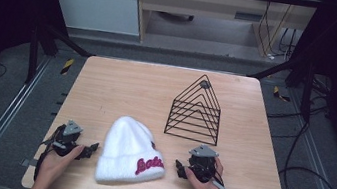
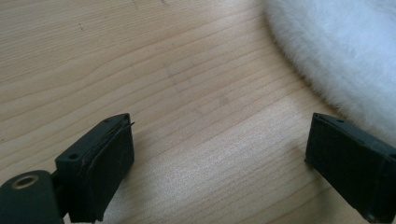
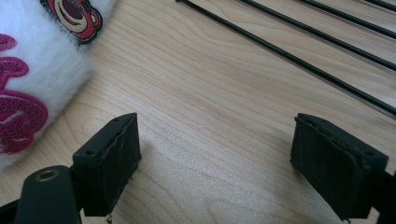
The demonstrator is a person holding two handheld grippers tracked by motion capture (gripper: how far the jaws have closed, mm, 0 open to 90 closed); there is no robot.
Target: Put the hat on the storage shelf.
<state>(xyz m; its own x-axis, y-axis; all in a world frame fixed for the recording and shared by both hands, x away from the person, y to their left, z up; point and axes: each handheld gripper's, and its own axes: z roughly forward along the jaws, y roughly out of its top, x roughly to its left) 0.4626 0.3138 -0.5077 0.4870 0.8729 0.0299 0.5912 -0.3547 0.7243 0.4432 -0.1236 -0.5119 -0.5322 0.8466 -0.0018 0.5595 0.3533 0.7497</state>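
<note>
White hat (image 1: pixel 130 152): pink script lettering on cuff, near right; too small and blurred to read.

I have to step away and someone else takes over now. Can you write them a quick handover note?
Left gripper: open, empty, on the table left of the hat.
Right gripper: open, empty, right of the hat, in front of the wire rack.
Hat: white, fluffy, lying flat between the grippers, red lettering on its cuff.
Done: nothing yet, hat untouched.
Left: probably grasp the hat and move it, perhaps onto the rack.
</note>
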